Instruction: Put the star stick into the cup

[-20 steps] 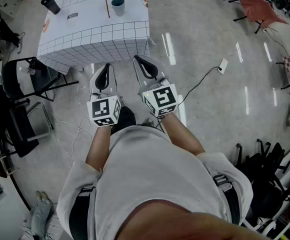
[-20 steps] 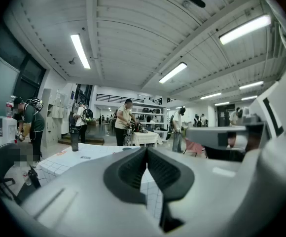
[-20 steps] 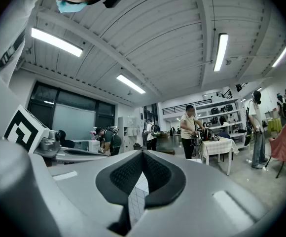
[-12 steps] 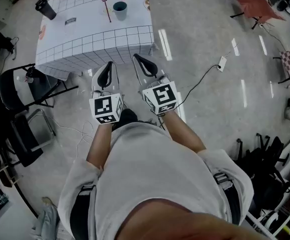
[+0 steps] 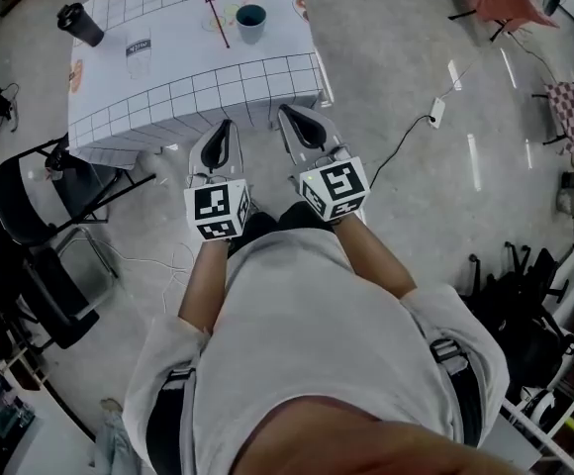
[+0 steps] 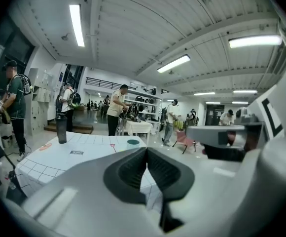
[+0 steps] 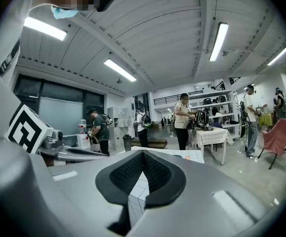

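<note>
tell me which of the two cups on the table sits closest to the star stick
The teal cup, right beside the star stick. The tall black cup stands apart, near the opposite corner of the table.

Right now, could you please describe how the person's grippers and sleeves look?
The left gripper and right gripper are pale grey with black-padded tongs, each carrying a white cube of black square markers. The shirt is light, short-sleeved, with dark shoulder straps.
</note>
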{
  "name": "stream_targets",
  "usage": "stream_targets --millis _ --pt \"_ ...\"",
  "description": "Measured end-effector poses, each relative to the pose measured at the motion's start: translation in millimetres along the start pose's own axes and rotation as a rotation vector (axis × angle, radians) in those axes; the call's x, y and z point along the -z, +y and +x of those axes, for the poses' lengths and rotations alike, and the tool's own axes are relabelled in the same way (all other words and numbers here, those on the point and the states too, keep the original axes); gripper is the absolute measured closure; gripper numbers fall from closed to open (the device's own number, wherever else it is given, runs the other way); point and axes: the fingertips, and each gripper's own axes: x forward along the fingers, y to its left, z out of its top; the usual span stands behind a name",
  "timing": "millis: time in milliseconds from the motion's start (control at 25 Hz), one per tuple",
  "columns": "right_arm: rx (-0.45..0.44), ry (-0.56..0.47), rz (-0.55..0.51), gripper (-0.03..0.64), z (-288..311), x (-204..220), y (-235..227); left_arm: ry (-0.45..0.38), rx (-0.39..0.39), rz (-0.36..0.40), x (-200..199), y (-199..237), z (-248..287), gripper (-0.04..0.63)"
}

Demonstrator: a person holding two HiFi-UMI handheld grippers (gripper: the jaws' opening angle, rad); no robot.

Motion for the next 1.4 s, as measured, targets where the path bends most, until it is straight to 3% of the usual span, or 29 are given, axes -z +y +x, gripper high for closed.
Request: stream_targets --millis 360,640,840,1040,1160,1400 --pt "0.008 0.070 0.041 0.618 46.4 14.0 -46.2 0.077 -0.015 -0.014 4.6 36.8 59.2 0.592" --pt "-0.033 0.123 0.097 0.618 104.7 39.0 -118.8 0.159 -0.045 -0.040 0.4 59.4 139.6 0.592" --pt "-0.101 0.140 0.102 0.618 147.7 30.1 -172.8 0.203 -0.095 -0.051 -18.6 76.9 204.8 0.592" --pt "-0.134 0.179 0.111 0.618 180.3 33.8 -231.9 0.323 -0.133 -0.005 -23.4 96.6 258.6 0.592" --pt "-0.134 0.206 0.124 0.618 192.2 43.1 -258.7 0.376 -0.112 0.034 -26.6 103.7 286.6 0.592" --pt "-0.087 0.272 0.199 0.618 195.2 69.3 -290.5 0.492 0.005 0.054 -26.3 105.7 341.6 0.592"
